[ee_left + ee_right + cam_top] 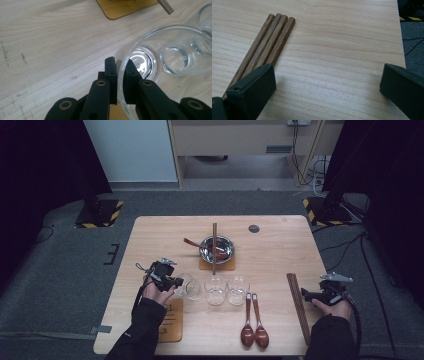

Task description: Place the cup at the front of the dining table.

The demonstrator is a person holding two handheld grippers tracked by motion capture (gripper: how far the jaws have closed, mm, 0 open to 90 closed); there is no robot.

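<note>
We have the left gripper [176, 282] pinching the wall of the leftmost glass [189, 287], one jaw inside the rim and one outside, as the left gripper view shows [120, 75]. That grip on the thin wall [150, 47] looks chosen so we can lift and carry the glass without crowding its neighbours; it appears tipped toward us, its mouth facing the jaws.

Taking the steel bowl [217, 248] as our landmark: the held glass sits nearer us and to the left of it, and two more glasses [215, 290] stand in a row to the right of the held one, the first just beside it. Two spoons [254, 330] lie nearer still, toward the front edge.

The right gripper [311, 295] hangs spread wide above bare wood, beside a bundle of chopsticks [268, 45], far right of the bowl.

Left of the bowl the table [150, 240] is open, so we judge that the safest way out.
</note>
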